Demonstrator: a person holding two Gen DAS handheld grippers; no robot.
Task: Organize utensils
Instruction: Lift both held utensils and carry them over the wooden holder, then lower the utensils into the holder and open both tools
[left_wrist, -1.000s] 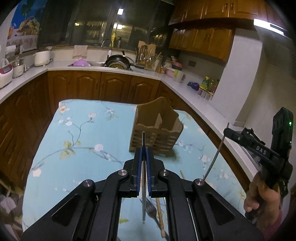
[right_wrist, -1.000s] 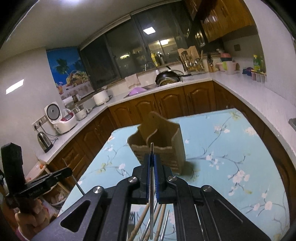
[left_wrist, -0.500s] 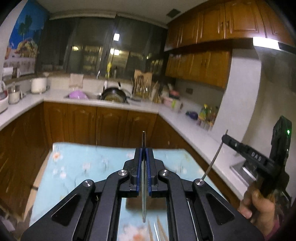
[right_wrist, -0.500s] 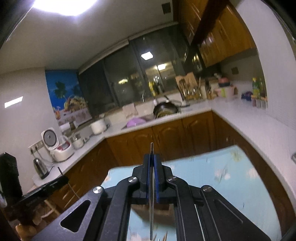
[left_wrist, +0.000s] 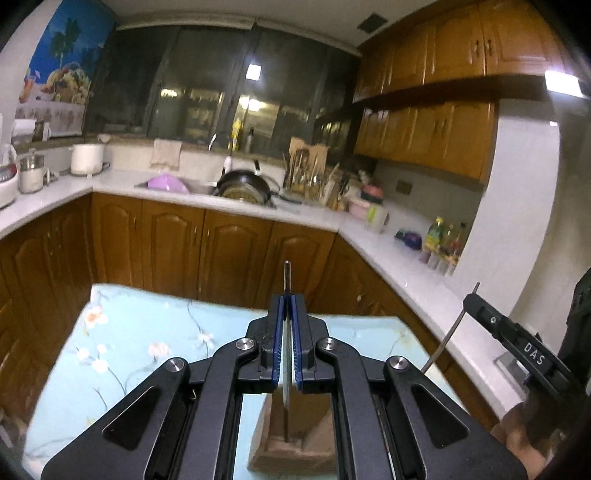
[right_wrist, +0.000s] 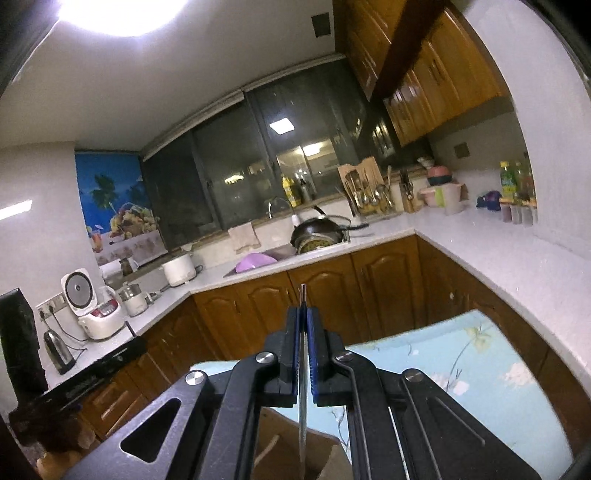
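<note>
Two grippers, each clamped on a thin metal utensil: left gripper (left_wrist: 287, 306) and right gripper (right_wrist: 303, 319). We judge both utensils are being carried over the wooden holder (left_wrist: 291, 448) on the floral table (left_wrist: 110, 354); next, tips must align with a compartment.

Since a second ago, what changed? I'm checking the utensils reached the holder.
Both hand-held grippers rose and came over the wooden holder, which slid from mid-view to the bottom edge. Unchanged: the left hand-held gripper stays shut on its metal utensil, the right hand-held gripper on its own utensil.
</note>
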